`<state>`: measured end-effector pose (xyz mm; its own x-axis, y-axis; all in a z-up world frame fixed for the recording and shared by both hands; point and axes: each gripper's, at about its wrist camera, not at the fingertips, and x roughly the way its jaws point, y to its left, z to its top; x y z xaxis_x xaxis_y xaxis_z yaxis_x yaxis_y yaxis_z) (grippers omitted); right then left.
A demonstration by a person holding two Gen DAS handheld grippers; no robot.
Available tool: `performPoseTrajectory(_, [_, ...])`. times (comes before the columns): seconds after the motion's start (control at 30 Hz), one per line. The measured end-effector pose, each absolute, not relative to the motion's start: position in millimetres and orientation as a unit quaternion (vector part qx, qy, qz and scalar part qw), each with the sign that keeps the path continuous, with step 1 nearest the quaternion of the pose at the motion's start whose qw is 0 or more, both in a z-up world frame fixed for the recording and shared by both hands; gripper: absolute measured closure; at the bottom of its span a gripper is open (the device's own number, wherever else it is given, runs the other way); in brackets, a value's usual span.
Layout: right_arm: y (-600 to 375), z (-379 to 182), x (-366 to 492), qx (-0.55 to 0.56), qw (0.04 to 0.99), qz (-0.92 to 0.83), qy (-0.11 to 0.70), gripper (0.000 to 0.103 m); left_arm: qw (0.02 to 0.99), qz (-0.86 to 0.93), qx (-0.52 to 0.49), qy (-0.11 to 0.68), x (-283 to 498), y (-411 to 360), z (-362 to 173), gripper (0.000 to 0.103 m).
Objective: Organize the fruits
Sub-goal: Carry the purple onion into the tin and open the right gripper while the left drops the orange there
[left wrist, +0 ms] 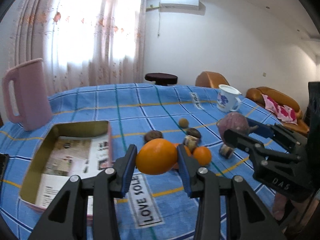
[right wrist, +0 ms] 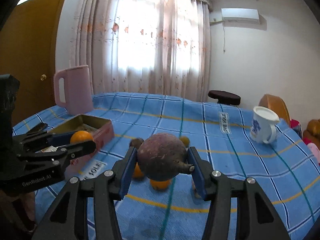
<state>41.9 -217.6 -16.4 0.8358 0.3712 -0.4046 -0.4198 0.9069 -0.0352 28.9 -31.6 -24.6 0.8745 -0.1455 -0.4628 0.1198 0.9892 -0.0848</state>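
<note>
Left wrist view: your left gripper (left wrist: 157,161) sits at lower centre, its blue pads clamped on a large orange (left wrist: 156,156), one pad on each flank.
Left load: the orange hangs clear of the blue checked tablecloth (left wrist: 130,108), lifted above the fruit pile.
Box: the open tin box (left wrist: 66,152) lies at lower left of this frame, just left of your left fingers (left wrist: 128,166), its long axis running from the lower left edge up toward centre.
Deciding relation: the box mouth is to the left of the held orange and close by; your left hand is the nearer one, judging from both views.
Right wrist view: your right gripper (right wrist: 162,167) holds a round purple-brown fruit (right wrist: 162,156) at centre frame, pads pressed on its sides, stub stem pointing toward the right pad.
Right load: raised off the cloth; the box appears at middle left there, beyond the left gripper, so well apart from this fruit.
Remaining fruit: a small orange (left wrist: 202,155) and several brown pieces (left wrist: 153,136) rest on the cloth at centre.
Other items: pink jug (left wrist: 26,94) at left, white mug (left wrist: 228,98) at upper right, neither in the path.
Judgement: carry the orange leftward over the box wall first; bring the right load after, to avoid crossing grippers.
</note>
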Motion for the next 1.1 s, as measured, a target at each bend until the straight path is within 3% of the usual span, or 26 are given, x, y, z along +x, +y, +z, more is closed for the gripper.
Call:
performPoseTrajectory(0.53, [-123.3, -3.3, 55.2, -0.085, 0.929, 0.307, 0.187, 0.049, 0.967, 0.021, -0.061, 0.245, 30.6, 51.4, -25.3, 0.061])
performPoseTrajectory(1.1, [-52.9, -29.7, 66.3, -0.133, 0.898, 0.359, 0.216, 0.049, 0.954, 0.07, -0.073, 0.281, 38.9, 94.0, -47.1, 0.061])
